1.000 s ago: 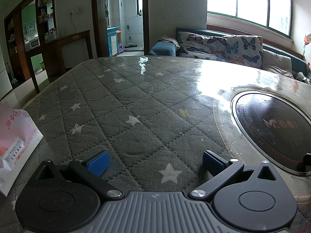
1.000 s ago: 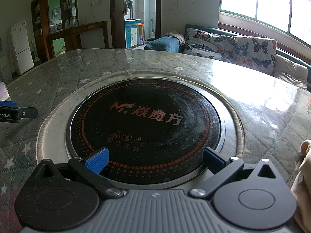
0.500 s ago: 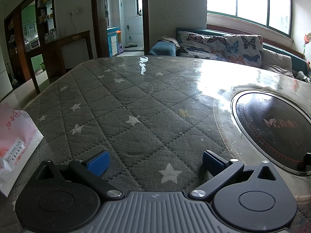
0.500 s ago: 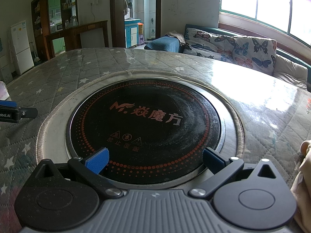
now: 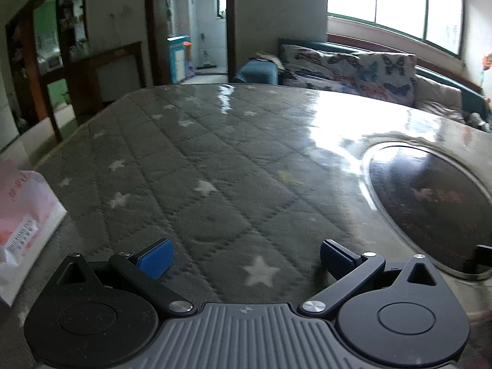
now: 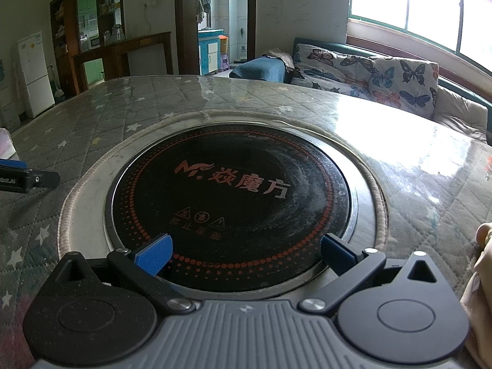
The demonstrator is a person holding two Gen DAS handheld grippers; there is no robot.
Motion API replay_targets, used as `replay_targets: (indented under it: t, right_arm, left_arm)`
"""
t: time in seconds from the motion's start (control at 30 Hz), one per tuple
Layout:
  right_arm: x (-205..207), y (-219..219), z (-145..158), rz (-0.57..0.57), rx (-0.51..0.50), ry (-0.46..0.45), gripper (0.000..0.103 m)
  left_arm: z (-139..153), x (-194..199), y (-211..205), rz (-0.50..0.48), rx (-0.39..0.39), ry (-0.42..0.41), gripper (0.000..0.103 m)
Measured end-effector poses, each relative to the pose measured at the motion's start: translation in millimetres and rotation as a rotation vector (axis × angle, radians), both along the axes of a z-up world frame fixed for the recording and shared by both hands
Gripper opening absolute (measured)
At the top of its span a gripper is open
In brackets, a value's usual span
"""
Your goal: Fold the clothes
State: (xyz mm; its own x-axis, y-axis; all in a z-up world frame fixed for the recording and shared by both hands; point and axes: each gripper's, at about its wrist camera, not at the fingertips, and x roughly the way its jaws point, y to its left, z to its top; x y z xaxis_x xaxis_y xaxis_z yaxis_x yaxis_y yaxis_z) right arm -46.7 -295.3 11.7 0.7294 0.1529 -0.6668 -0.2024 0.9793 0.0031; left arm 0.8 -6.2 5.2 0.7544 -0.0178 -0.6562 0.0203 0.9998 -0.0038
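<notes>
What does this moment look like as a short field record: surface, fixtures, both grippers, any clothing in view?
surface: quilted grey star-print table cover under a glossy clear sheet
fixture: round black induction cooktop set into the table
left gripper: open, empty, over the cover
right gripper: open, empty, over the cooktop's near edge
clothing: pale fabric at the right edge of the right wrist view, mostly cut off, not gripped
other: pink-and-white bag at the table's left edge
</notes>
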Motion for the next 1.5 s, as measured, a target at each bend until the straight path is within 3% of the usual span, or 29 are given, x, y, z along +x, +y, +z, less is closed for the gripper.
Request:
replay_targets:
  t: [0.17, 0.67, 1.03, 1.5]
  right_arm:
    - [-6, -4, 2, -0.001, 0.032, -0.016, 0.103]
    - [-49, -12, 24, -0.093, -0.008, -0.03, 0.103]
    - [-96, -26, 33, -0.219, -0.042, -0.016, 0.103]
    - [-154, -51, 38, -0.39, -0.065, -0.021, 0.103]
  left_arm:
    - [13, -13, -15, -0.065, -0.017, -0.019, 0.103]
    - [39, -29, -58, -0.223, -0.072, -0.033, 0.103]
    - [41, -47, -115, -0.406, -0.058, -0.012, 0.103]
    - [39, -76, -168, -0.547, -0.065, 0.064, 0.103]
